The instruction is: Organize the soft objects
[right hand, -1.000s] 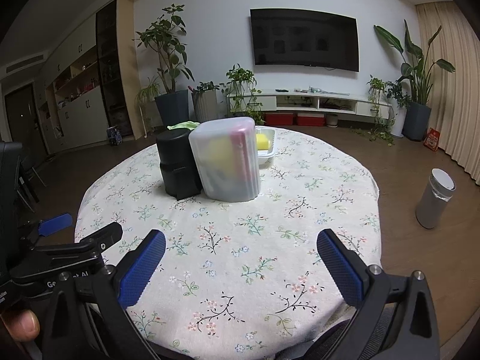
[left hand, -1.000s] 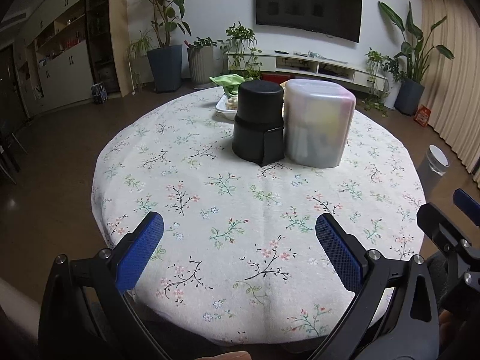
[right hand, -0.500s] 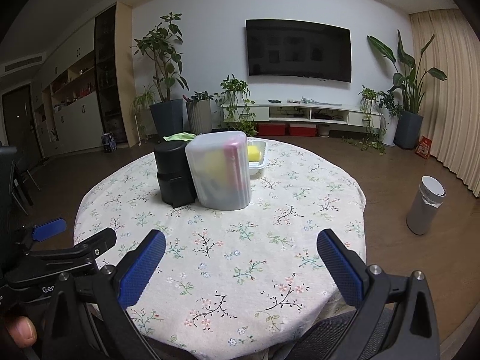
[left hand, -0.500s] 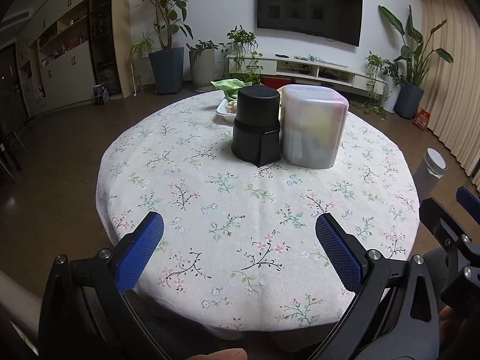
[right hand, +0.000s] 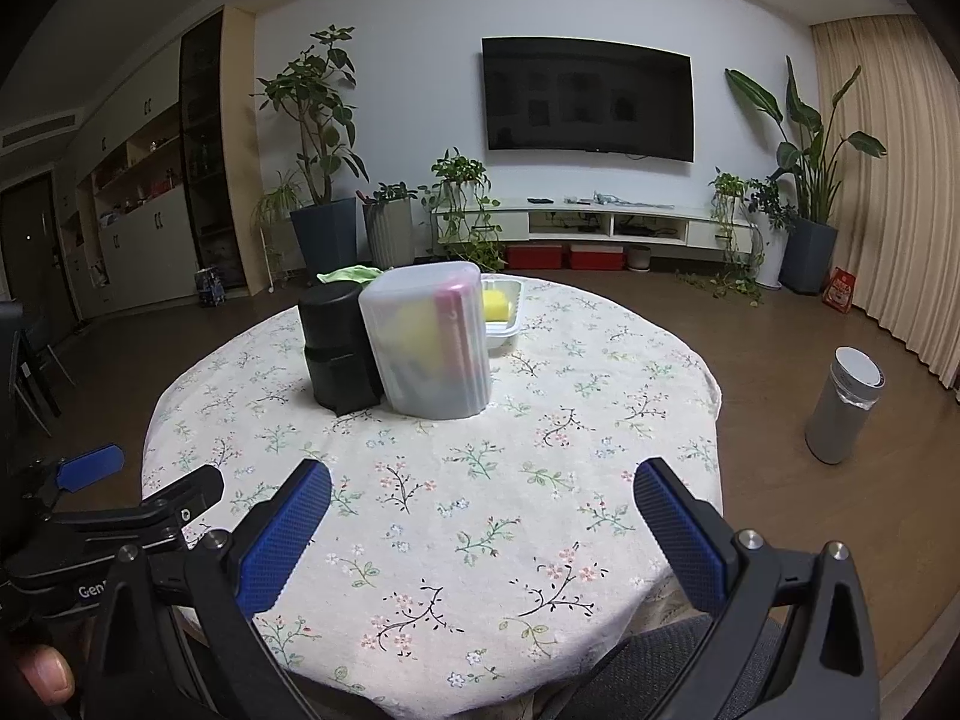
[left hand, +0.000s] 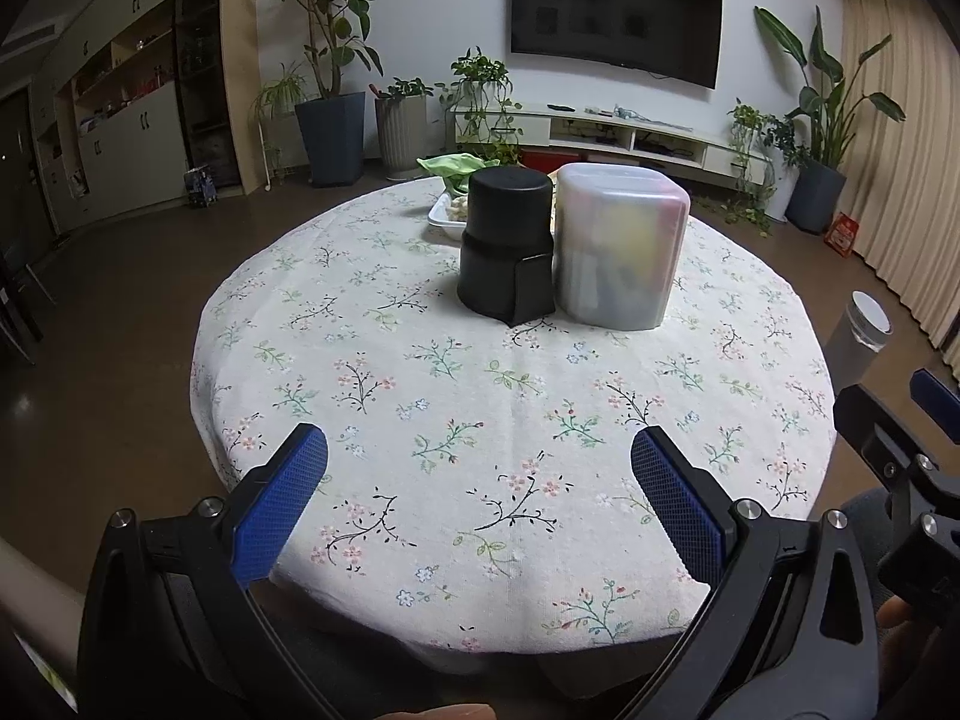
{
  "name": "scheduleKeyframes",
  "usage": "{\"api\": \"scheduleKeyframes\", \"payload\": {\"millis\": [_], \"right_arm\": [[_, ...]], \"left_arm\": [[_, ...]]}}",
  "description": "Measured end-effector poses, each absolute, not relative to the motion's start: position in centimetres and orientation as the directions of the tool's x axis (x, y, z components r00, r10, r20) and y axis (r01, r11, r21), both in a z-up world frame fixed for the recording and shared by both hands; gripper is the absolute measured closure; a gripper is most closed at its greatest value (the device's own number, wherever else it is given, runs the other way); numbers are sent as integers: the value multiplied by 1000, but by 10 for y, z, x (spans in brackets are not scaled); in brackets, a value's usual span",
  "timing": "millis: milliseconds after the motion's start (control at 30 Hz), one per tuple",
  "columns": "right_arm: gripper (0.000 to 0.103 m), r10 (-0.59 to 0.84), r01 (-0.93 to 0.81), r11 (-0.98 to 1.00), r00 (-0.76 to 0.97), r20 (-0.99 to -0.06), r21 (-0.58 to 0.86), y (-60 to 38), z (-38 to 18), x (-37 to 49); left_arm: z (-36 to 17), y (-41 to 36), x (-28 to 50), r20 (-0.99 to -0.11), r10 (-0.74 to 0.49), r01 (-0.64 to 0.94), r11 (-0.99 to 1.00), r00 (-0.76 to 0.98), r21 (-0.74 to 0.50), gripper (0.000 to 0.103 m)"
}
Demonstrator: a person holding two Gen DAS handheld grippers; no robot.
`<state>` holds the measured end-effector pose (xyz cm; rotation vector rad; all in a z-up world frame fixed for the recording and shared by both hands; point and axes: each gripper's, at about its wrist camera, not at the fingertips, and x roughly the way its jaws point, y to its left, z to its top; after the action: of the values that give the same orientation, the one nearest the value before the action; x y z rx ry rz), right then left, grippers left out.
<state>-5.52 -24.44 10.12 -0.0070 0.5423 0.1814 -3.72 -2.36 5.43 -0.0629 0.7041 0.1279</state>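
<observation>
Straight ahead of both spread, empty grippers, left point(left hand: 479, 483) and right point(right hand: 482, 515), the upright frosted container point(right hand: 429, 342) of soft items stands mid-table touching the black canister point(right hand: 336, 351), well apart from either, arguably nearer the right.

A white wall carries a dark television point(right hand: 587, 101) above a low white console point(right hand: 606, 222), potted plants point(right hand: 321, 180) flanking, brown floor point(right hand: 780, 372).

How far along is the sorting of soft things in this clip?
Nothing looks done yet. Both the left hand-held gripper and right hand-held gripper are open and empty, short of the containers. Left: the yellow sponge in the white tray and the green cloth.
</observation>
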Motion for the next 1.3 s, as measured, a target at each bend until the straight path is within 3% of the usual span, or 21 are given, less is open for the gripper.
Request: {"api": "scheduleKeyframes", "payload": {"millis": [1300], "right_arm": [[0,140,-153,988,826,-547,23,-243,92,-54]], "left_arm": [[51,-22,-39,-642,112,-157,988,758,-13,0]]}}
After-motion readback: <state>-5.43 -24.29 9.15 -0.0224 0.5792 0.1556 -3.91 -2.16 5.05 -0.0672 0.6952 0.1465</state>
